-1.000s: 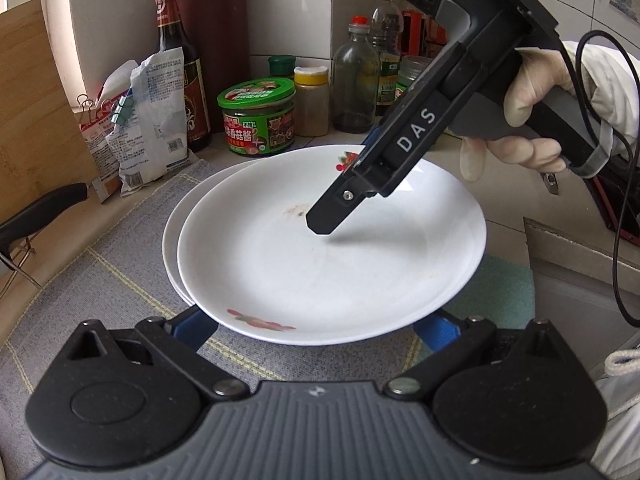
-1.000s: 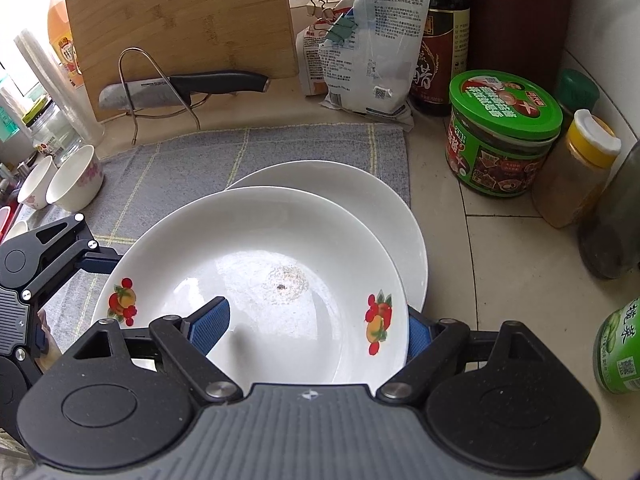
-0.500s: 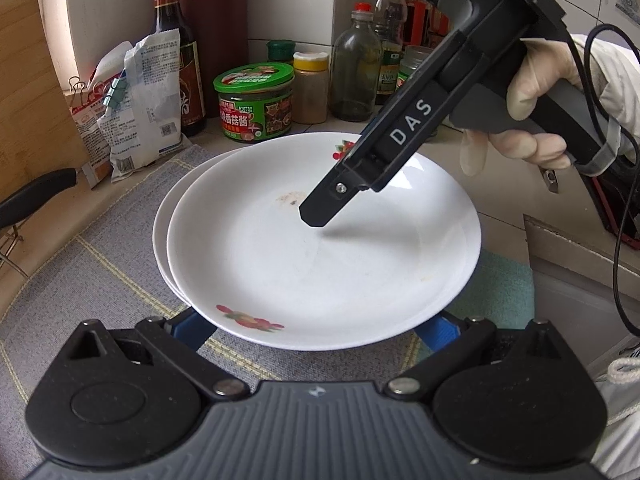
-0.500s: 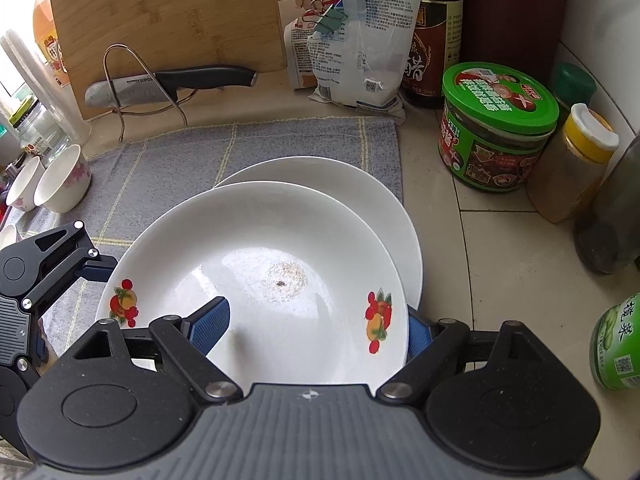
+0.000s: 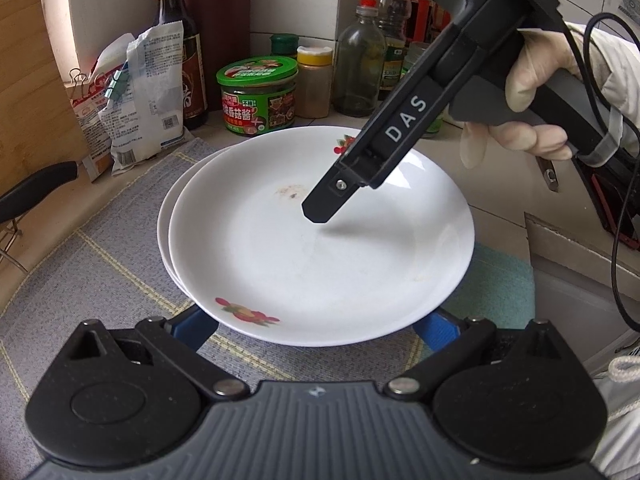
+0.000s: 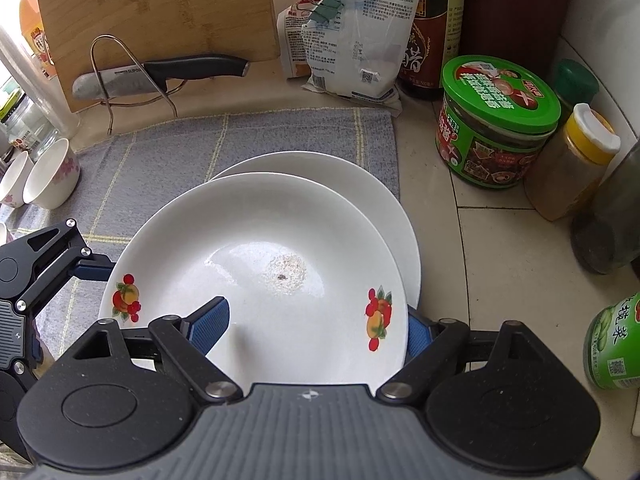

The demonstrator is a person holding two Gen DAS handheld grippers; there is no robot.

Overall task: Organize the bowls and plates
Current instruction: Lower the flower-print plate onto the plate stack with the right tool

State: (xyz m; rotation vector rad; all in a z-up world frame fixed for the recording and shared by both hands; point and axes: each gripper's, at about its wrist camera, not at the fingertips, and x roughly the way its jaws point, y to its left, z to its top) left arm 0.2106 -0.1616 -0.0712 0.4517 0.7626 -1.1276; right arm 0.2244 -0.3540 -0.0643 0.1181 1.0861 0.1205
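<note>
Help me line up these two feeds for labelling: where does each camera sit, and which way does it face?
Left wrist: sits on the left gripper, looks down across the fruit-patterned white plate toward the back-wall bottles; shows the right gripper and a gloved hand.
Right wrist: sits on the right gripper, looks down over the same plate toward the bamboo cutting board; shows the left gripper.
Shared: both plates, the green-lidded jar, the grey checked mat.
</note>
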